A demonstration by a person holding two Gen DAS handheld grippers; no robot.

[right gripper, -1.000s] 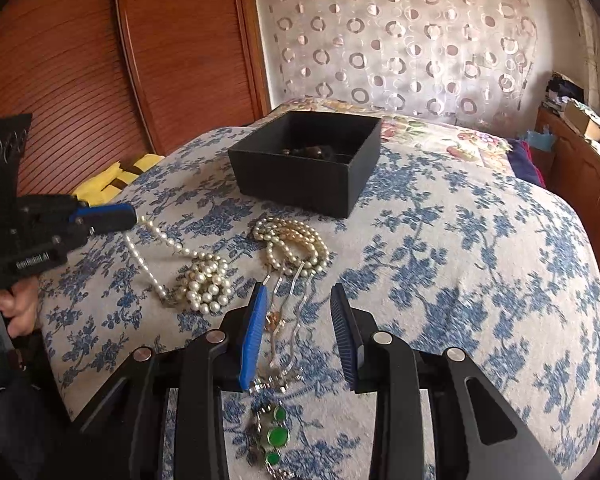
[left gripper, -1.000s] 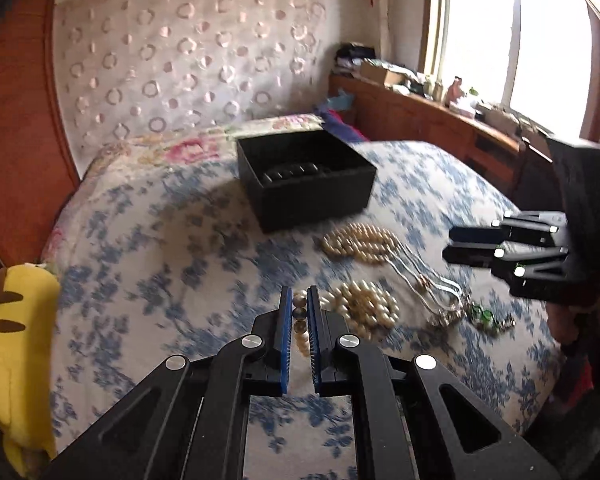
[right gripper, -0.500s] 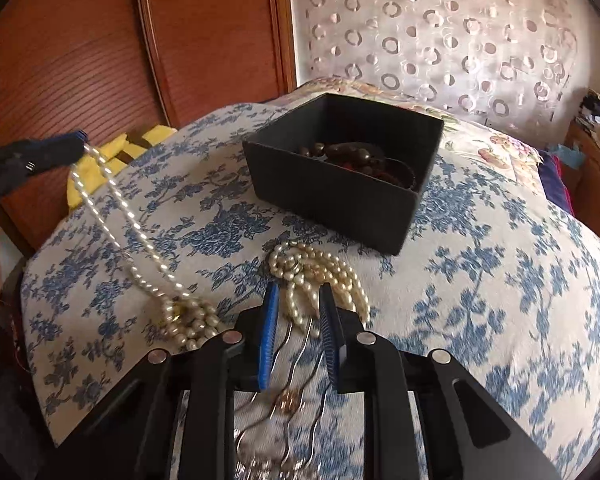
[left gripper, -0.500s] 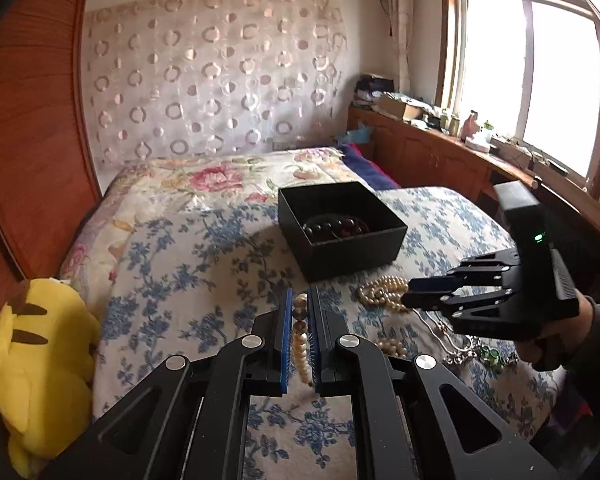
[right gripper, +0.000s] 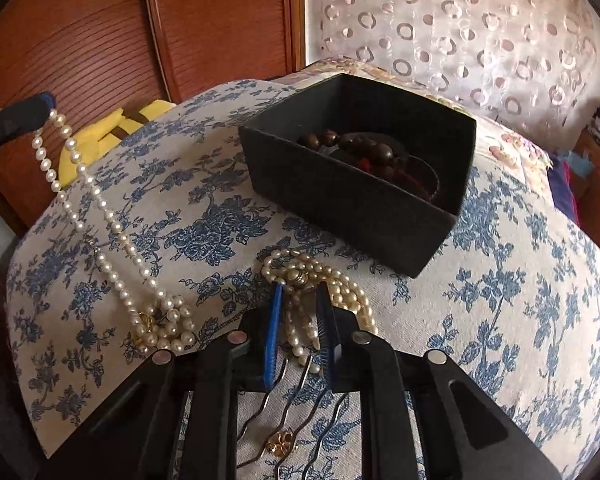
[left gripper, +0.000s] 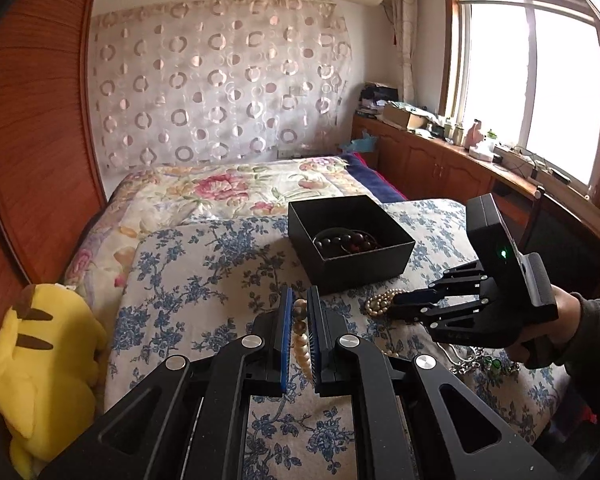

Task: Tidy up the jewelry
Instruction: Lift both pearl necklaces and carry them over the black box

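Between the left gripper's [left gripper: 299,322] closed-in fingers, a pearl necklace [right gripper: 100,216] pinched and trailing to the bed [right gripper: 520,280], right gripper [right gripper: 300,320] narrowed astride a multi-strand pearl bracelet [right gripper: 320,280], grip uncertain, black box [right gripper: 352,200] just ahead.

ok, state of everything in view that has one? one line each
Left claw: shut on long white pearl strand, one end lifted, the rest coiled on the bedspread.
Right claw: jaws narrowly apart around cream multi-strand pearl bunch; grip unclear.
Black square cardboard box: open, holding dark brown wooden beads.
Silver wavy hairpins: flat on the bedspread.
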